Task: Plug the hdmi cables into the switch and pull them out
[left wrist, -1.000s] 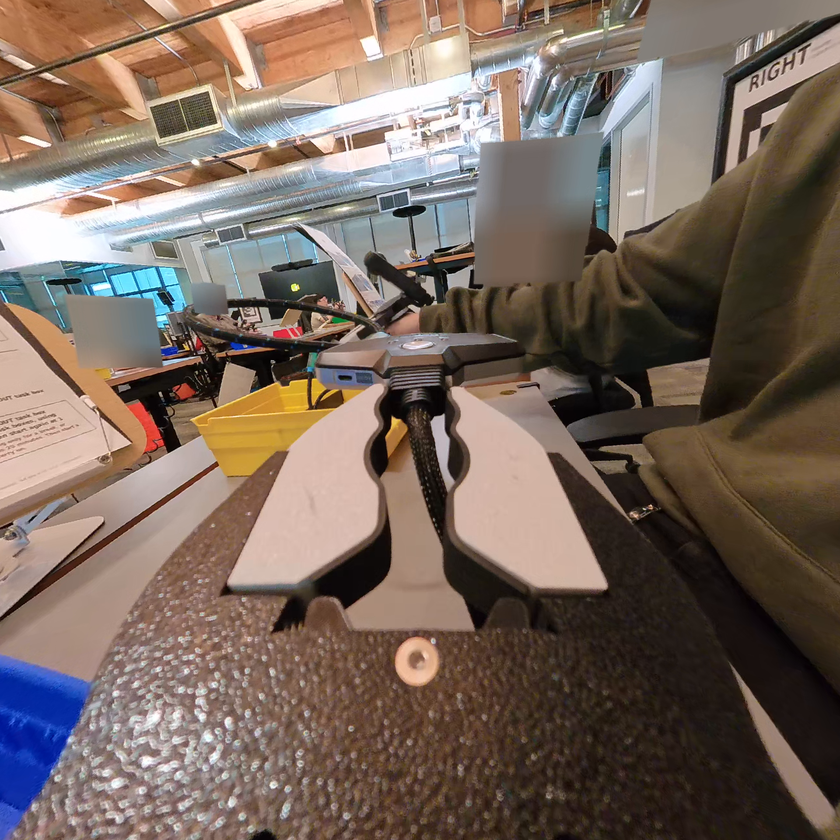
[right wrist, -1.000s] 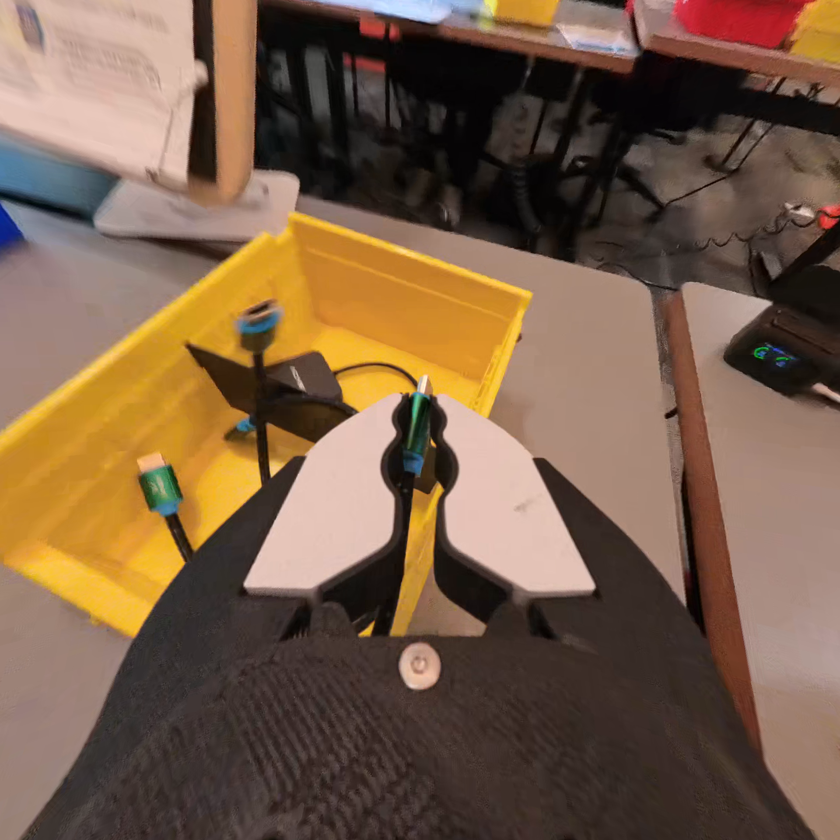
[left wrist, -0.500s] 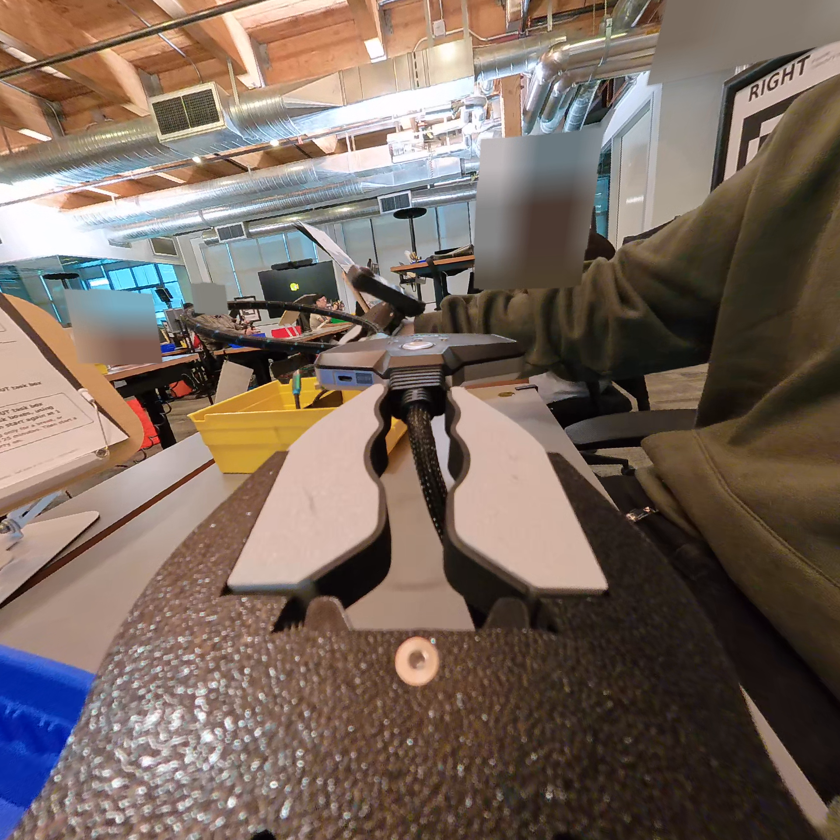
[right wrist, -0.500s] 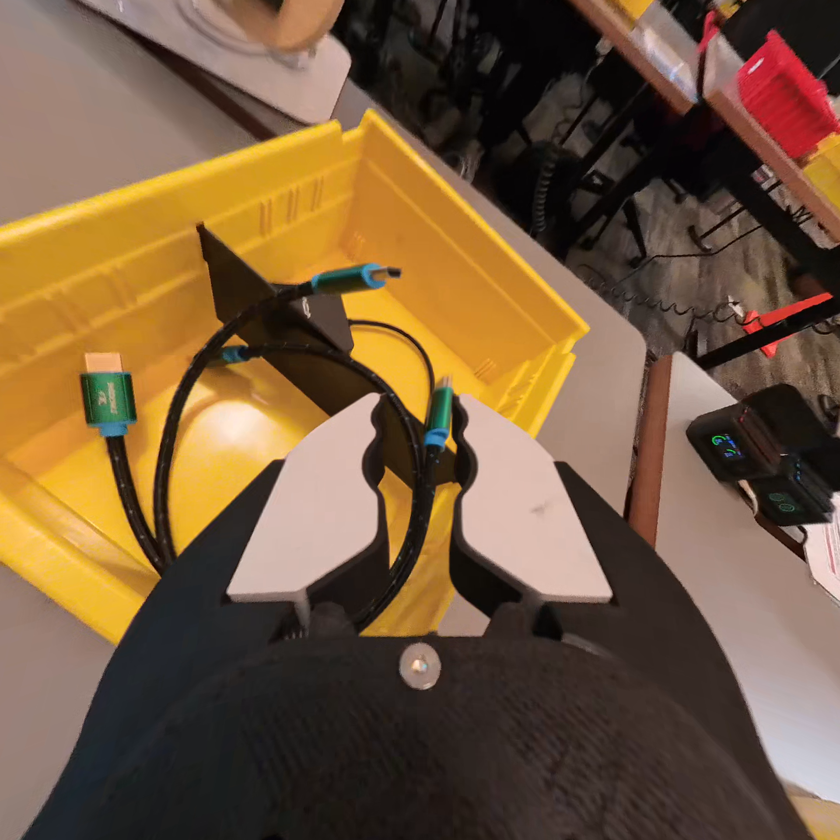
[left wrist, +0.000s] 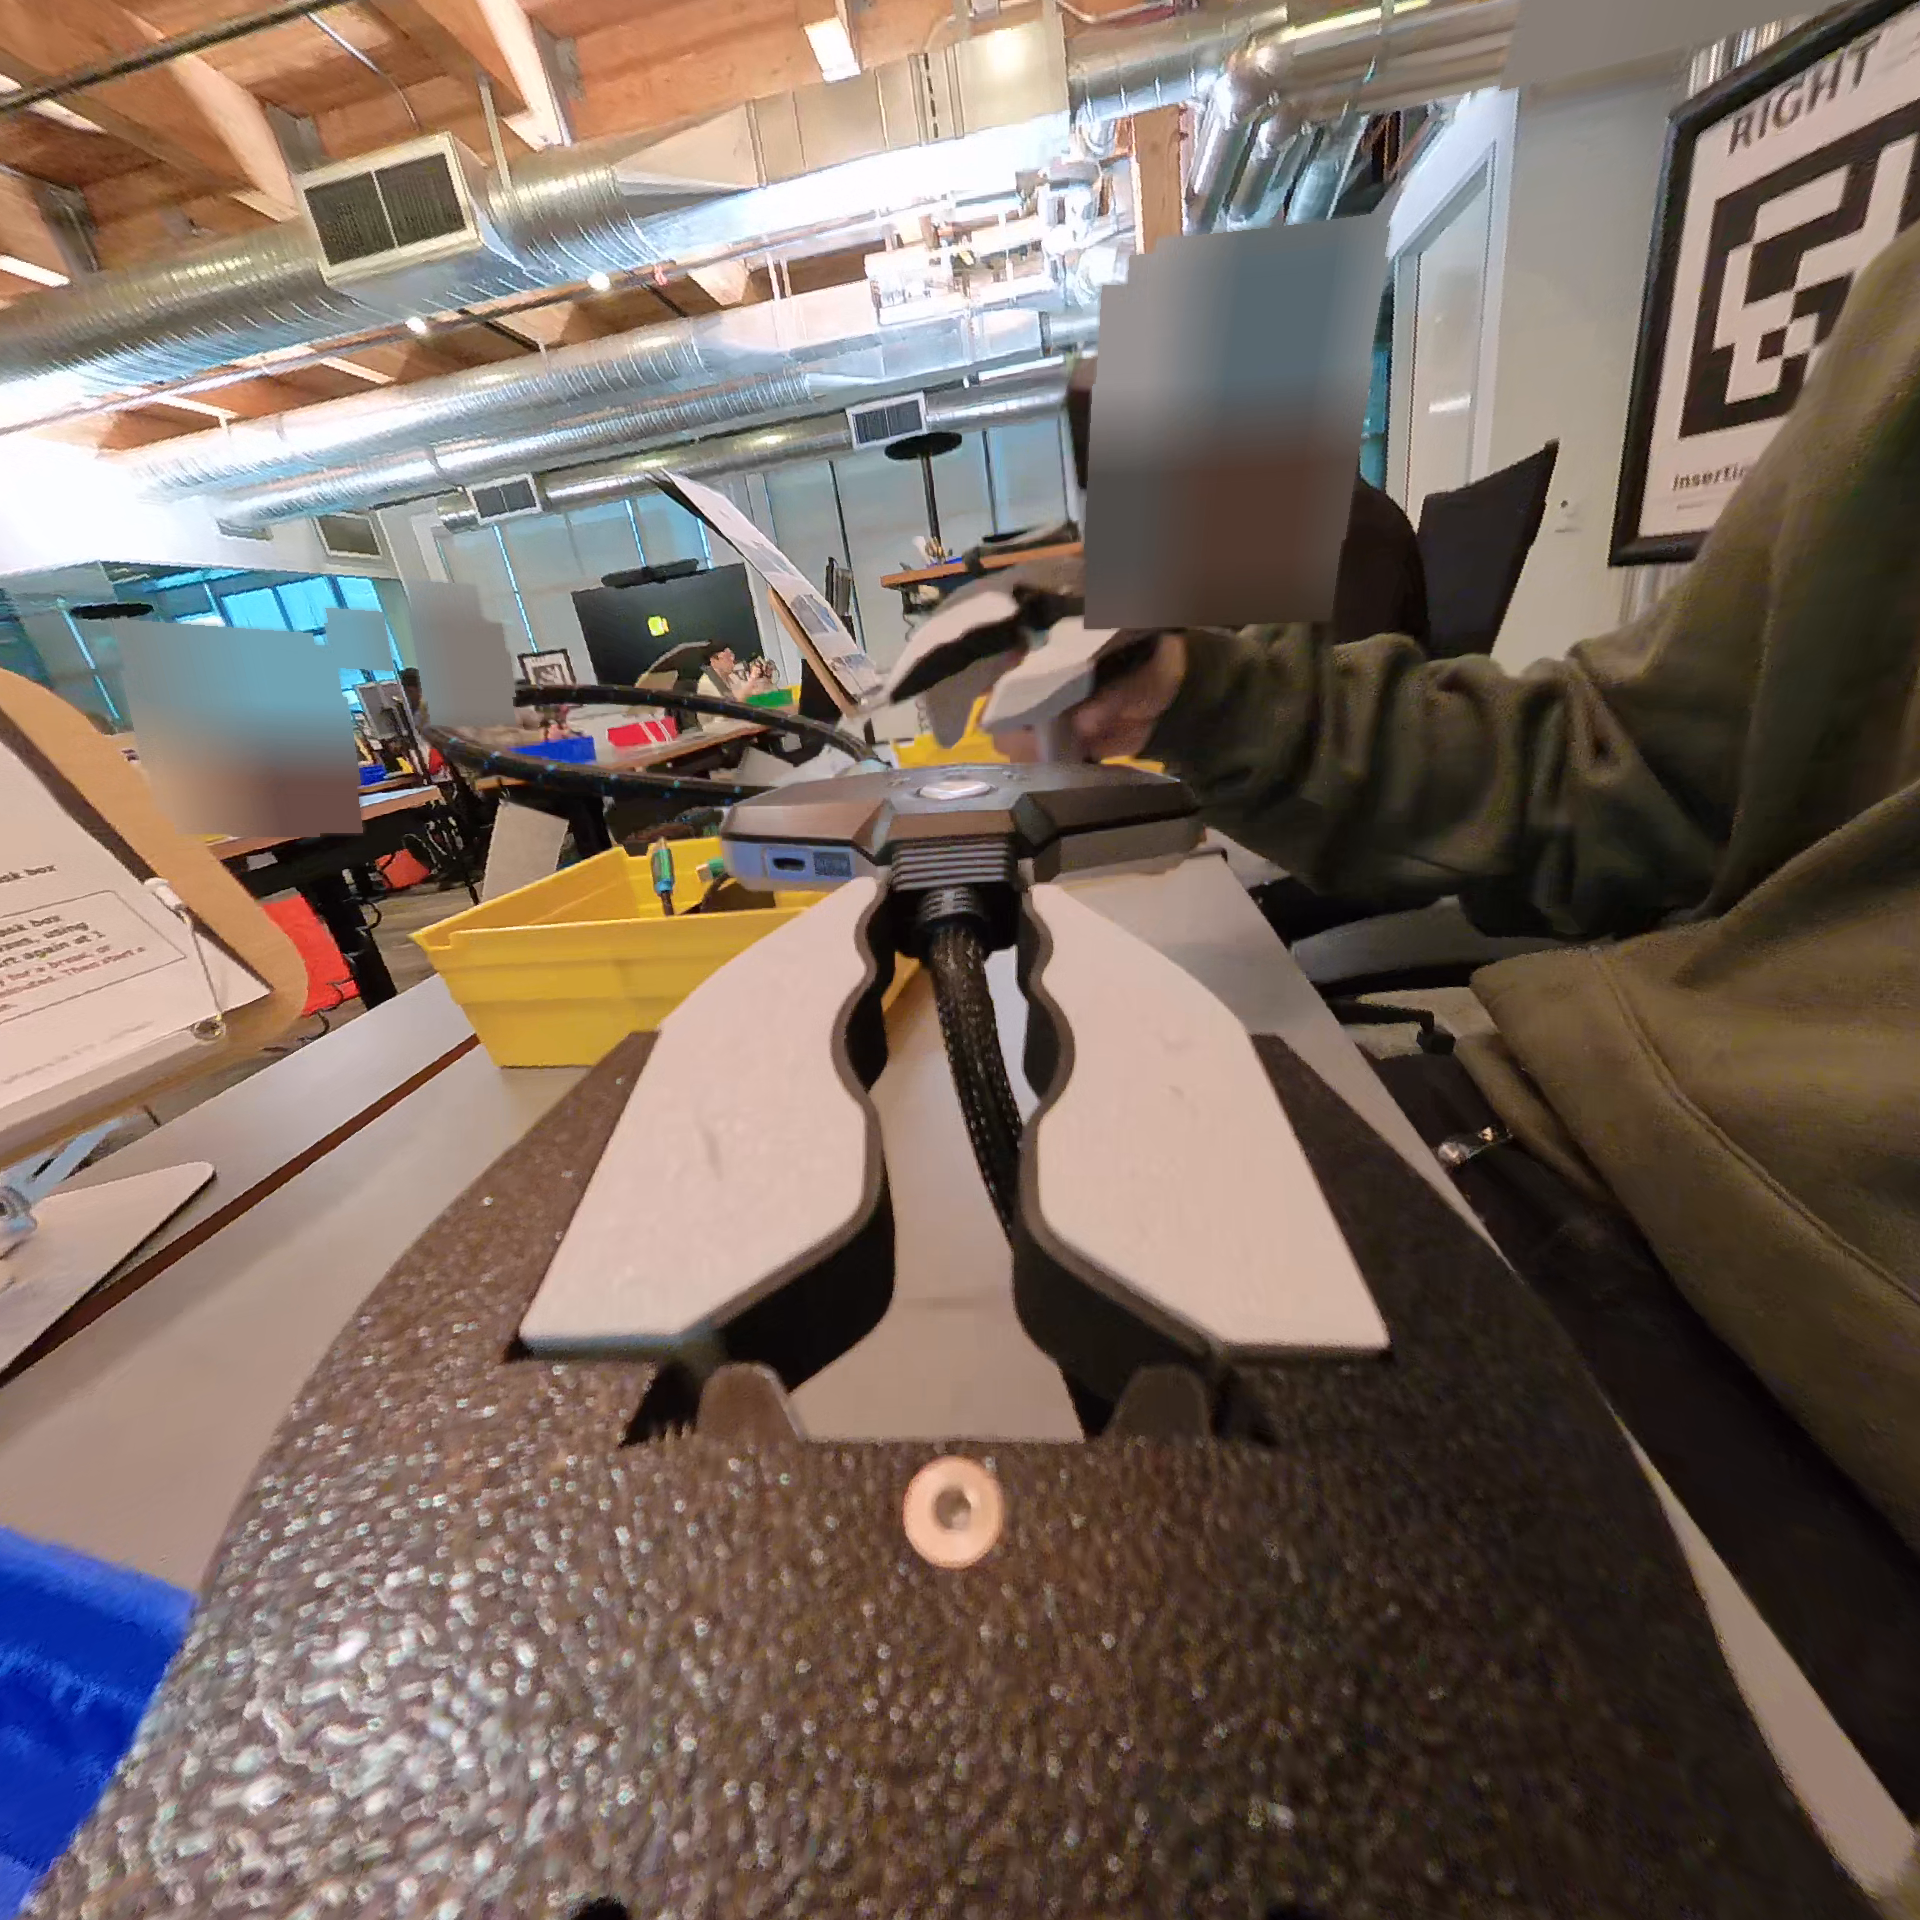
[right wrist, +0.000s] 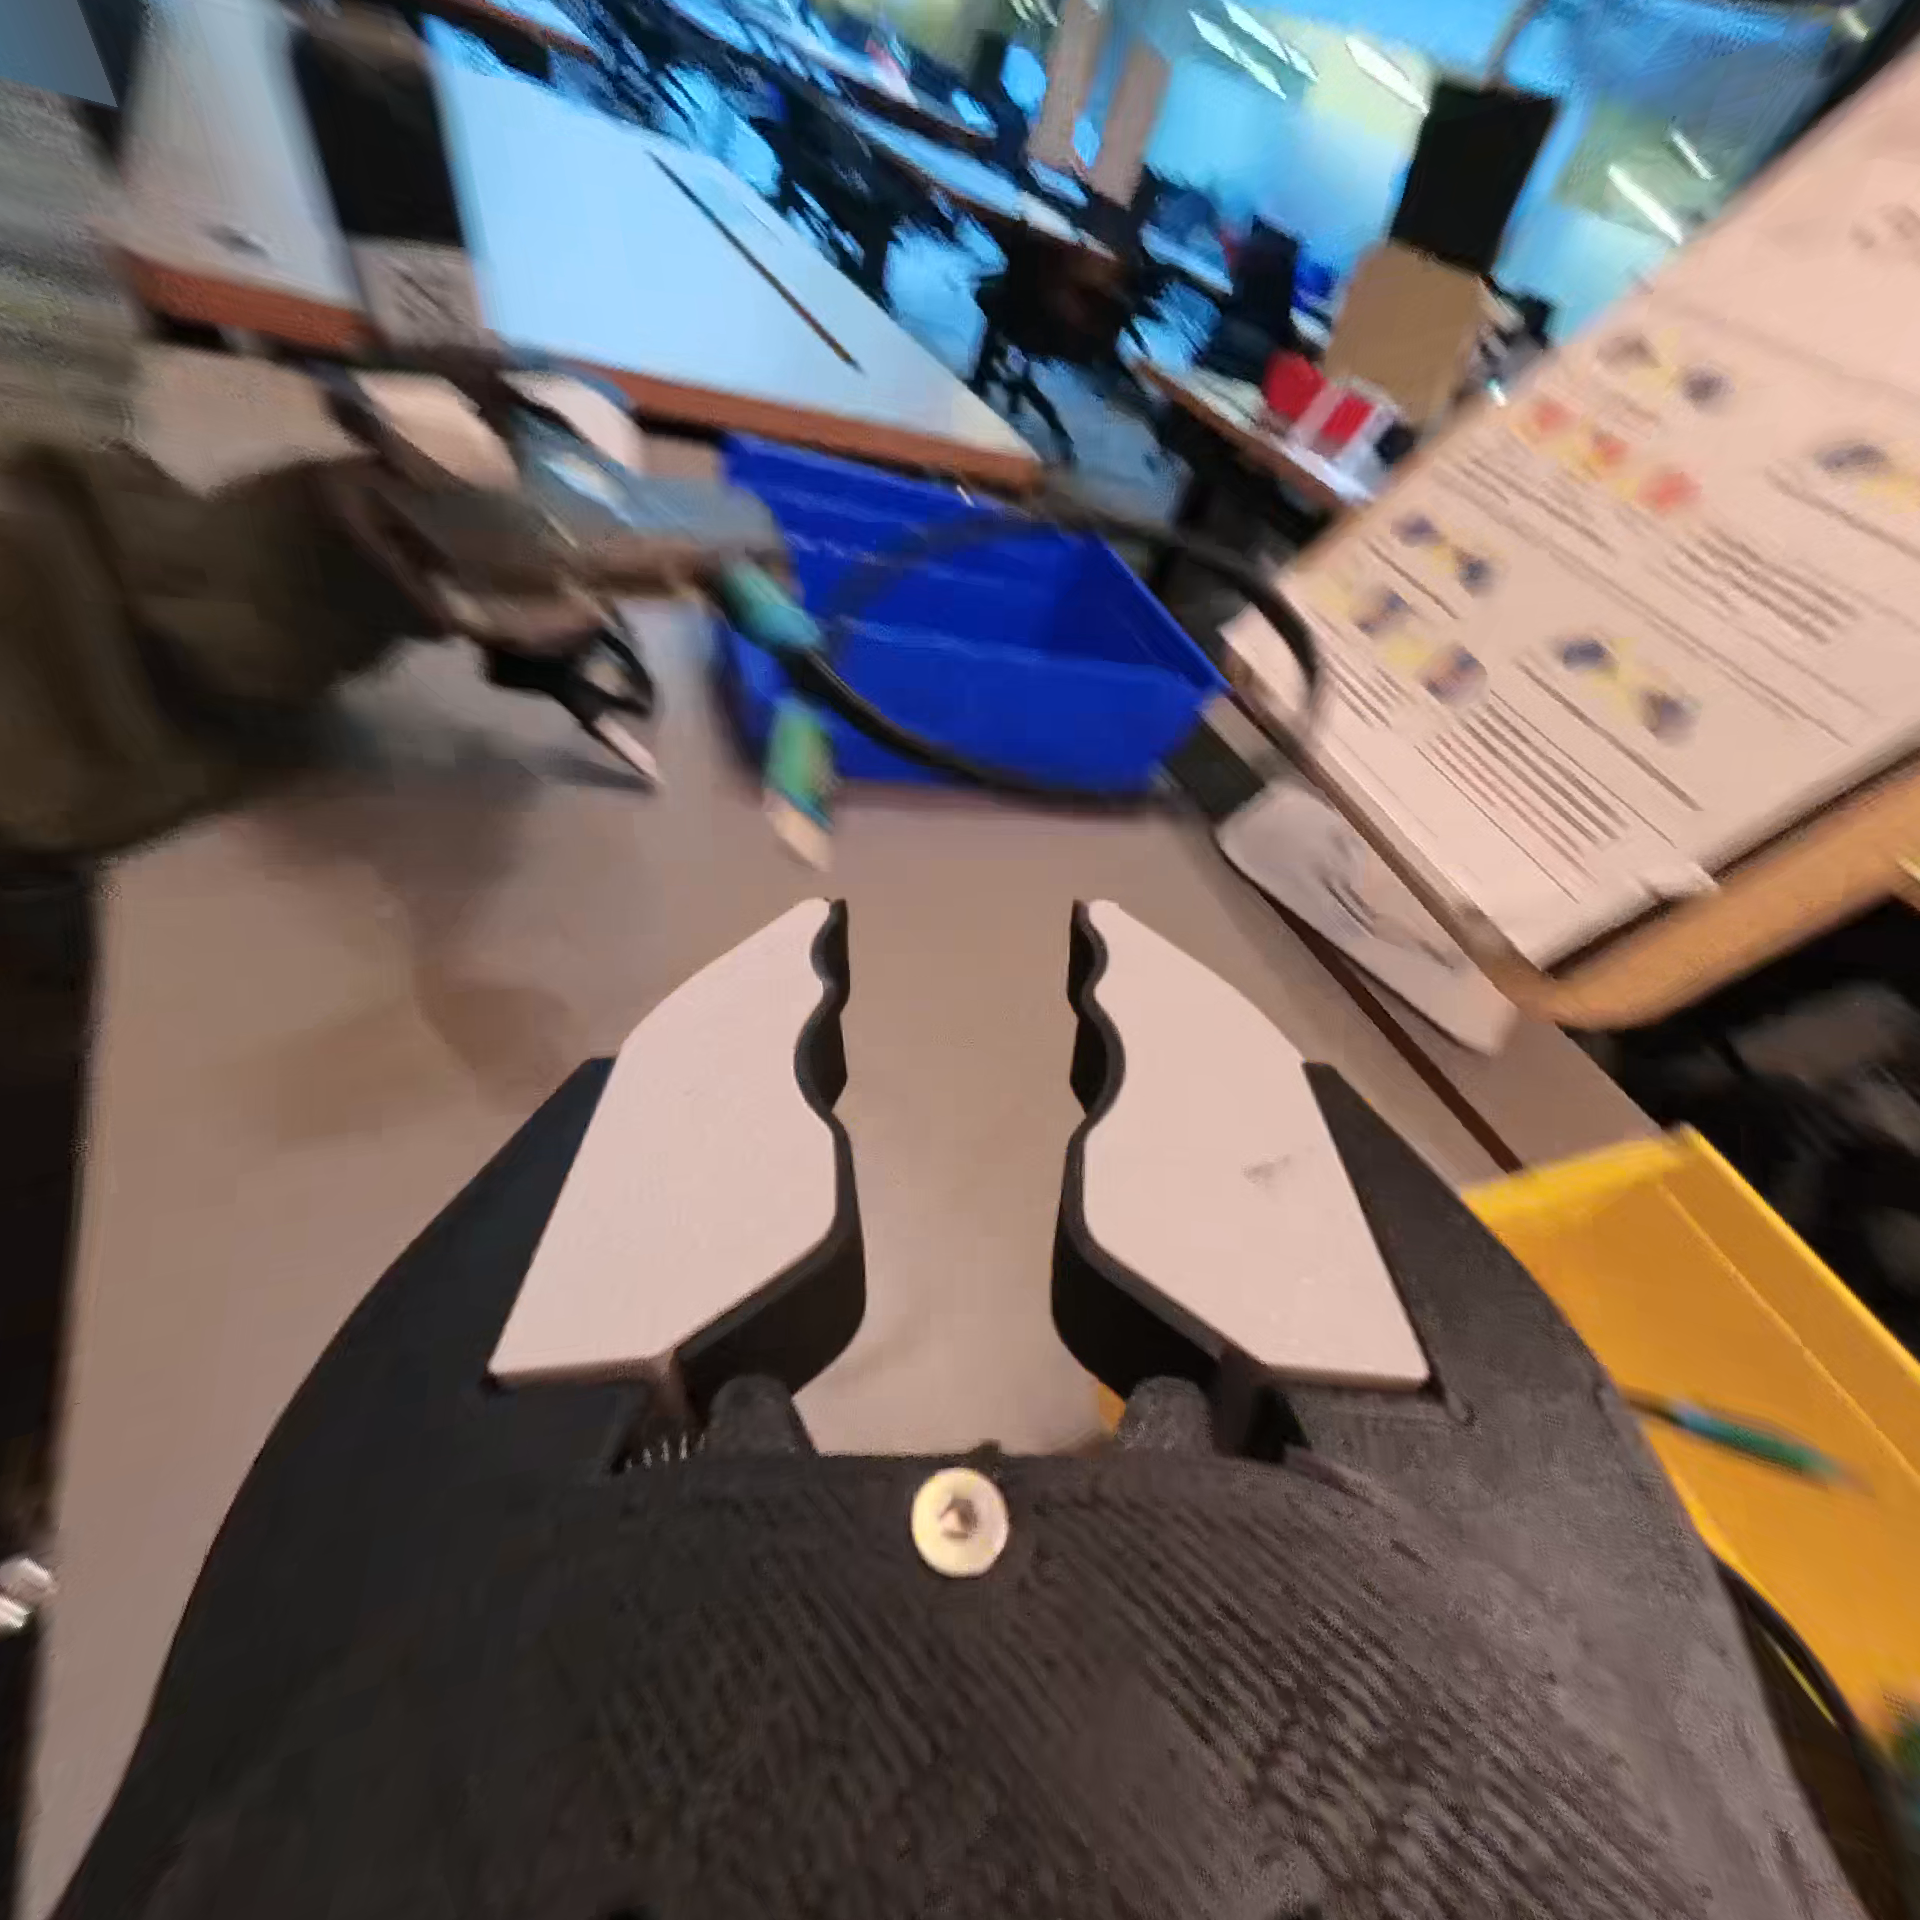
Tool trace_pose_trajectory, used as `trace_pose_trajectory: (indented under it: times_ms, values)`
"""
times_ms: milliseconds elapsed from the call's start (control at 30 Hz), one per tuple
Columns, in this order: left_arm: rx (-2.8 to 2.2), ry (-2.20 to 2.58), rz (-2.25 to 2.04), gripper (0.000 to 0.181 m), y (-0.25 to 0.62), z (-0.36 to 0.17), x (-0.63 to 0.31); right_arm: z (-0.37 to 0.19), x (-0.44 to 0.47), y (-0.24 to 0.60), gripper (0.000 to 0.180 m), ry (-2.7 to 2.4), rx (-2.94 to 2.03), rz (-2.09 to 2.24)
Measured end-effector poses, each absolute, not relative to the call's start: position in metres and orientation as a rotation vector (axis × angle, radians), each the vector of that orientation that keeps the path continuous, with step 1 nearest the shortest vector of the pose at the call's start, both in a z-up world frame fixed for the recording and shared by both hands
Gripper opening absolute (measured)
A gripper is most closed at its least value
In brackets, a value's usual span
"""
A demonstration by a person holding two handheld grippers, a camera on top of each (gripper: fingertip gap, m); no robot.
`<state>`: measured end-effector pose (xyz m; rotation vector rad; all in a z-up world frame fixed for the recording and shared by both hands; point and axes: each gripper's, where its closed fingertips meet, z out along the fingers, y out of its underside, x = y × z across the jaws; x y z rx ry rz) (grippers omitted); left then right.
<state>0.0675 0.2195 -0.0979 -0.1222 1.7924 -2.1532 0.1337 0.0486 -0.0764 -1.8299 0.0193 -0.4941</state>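
While clamped on switch (left wrist: 961, 821) cord, left gripper (left wrist: 948, 904) steady; right gripper (right wrist: 951, 914) apart, empty; pulling-out stage judged; next: grasp green plug (right wrist: 800, 764) squarely.

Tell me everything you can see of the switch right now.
The switch is a flat, dark grey box with angled corners and a round silver button on top. A small port shows on its paler left face. It is held level above the table, the left gripper shut on its ribbed collar and braided cable. In the blurred right view, green plugs hang near it; whether they are plugged in is unclear.
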Motion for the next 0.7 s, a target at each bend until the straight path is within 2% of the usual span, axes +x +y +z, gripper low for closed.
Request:
trace_pose_trajectory:
  times_ms: [100, 233, 700]
  values:
    - [-0.067, 1.861, -2.112, 0.021, 0.210, -0.104, 0.063, -0.062, 0.090, 0.089, 0.039, -0.093, -1.754, -0.406]
    - [0.012, 1.943, -2.079, 0.021, 0.196, -0.111, 0.055, -0.077, 0.079, 0.116, 0.037, -0.173, -1.871, -0.355]
    - [0.115, 1.987, -2.087, 0.021, 0.187, -0.118, 0.046, -0.118, 0.081, 0.128, 0.020, -0.197, -2.067, -0.177]
